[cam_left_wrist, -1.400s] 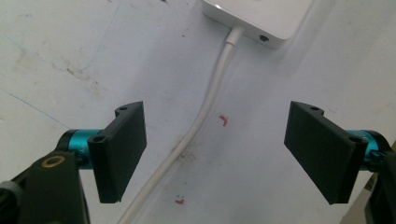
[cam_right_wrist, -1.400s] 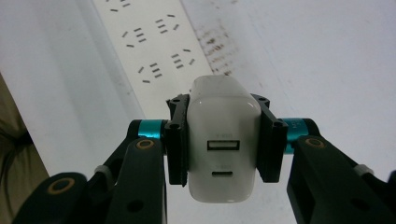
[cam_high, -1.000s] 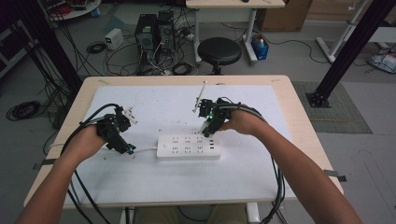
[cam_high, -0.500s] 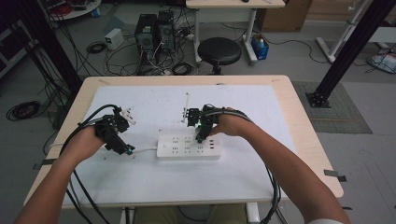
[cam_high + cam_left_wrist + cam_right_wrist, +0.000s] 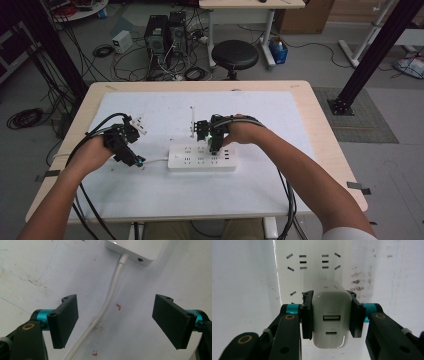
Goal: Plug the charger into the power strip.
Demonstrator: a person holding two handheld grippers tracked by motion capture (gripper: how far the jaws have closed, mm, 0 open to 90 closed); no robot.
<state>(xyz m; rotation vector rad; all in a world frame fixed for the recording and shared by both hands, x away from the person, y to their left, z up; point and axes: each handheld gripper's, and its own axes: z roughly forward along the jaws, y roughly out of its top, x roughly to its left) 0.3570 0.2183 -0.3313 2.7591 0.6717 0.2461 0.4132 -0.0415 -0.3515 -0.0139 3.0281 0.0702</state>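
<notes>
Charger (image 5: pixel 331 320) clamped by its sides in right tongs (image 5: pixel 331 315), held over power strip (image 5: pixel 202 157) on surface (image 5: pixel 280 200) so prongs can be lined up with sockets. Left tongs (image 5: pixel 117 320) spread wide, nothing held, astride strip's cord (image 5: pixel 110 297), likely for steadying.

A wooden table (image 5: pixel 320 107) bears a white mat (image 5: pixel 270 120); on it lies 1 power strip (image 5: pixel 190 161) with its cable (image 5: pixel 110 295).
</notes>
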